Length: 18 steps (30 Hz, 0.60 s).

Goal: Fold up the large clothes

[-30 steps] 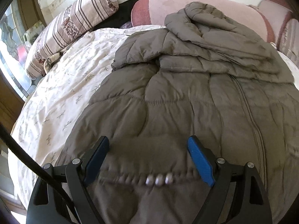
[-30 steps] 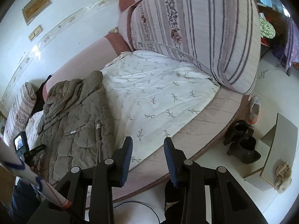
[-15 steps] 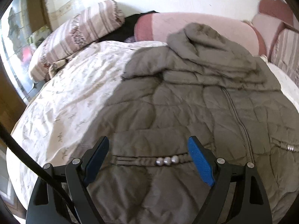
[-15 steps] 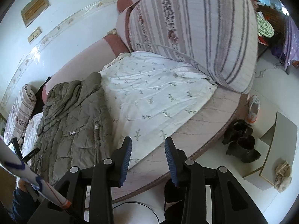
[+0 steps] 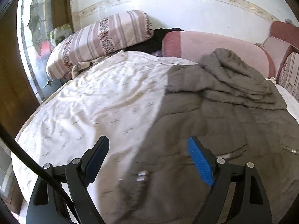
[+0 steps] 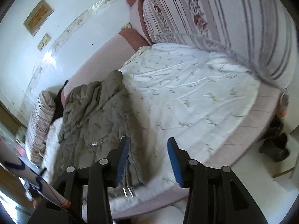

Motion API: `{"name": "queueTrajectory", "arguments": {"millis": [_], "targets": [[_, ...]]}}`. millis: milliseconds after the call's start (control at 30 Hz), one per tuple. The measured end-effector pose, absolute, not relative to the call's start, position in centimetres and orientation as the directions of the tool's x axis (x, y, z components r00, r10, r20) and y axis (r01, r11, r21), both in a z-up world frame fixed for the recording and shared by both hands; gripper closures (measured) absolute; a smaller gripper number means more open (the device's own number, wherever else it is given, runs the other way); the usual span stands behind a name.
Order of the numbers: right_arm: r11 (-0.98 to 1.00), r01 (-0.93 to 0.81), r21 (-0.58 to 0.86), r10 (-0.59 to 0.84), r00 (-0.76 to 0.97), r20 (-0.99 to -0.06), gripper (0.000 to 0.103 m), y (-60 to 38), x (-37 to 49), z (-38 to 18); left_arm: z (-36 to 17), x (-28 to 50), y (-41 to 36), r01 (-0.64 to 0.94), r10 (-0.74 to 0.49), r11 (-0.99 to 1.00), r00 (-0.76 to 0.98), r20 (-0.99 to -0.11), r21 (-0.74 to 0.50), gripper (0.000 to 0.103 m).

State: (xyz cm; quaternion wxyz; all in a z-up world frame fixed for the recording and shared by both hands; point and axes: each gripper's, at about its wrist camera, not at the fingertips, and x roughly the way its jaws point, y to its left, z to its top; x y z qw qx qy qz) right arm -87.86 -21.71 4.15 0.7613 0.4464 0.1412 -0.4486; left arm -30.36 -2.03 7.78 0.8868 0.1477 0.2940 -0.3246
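A grey-brown padded coat lies spread and rumpled at the right of the left wrist frame, on a floral sheet, not yet folded. The left gripper hangs wide open above its hem. The right gripper, empty, has just been opening. No readable labels.

Bright daylight, glare on white wall, motion blur, fisheye-warped edges

Striped floral pillow against the white wall, pink bolster, dark boots on the floor.
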Motion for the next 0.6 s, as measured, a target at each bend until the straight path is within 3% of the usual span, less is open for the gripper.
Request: {"name": "queueTrajectory", "arguments": {"millis": [367, 600], "targets": [[0.215, 0.792, 0.571, -0.33, 0.609, -0.721, 0.049, -26.0, -80.1, -0.1, 3.4, -23.3, 7.1, 0.57, -0.472, 0.796, 0.372, -0.8, -0.205, 0.018], [0.216, 0.793, 0.57, -0.293, 0.609, -0.737, 0.042, -25.9, -79.4, -0.7, 2.4, -24.1, 9.4, 0.559, -0.547, 0.756, 0.255, -0.797, -0.34, 0.018]]}}
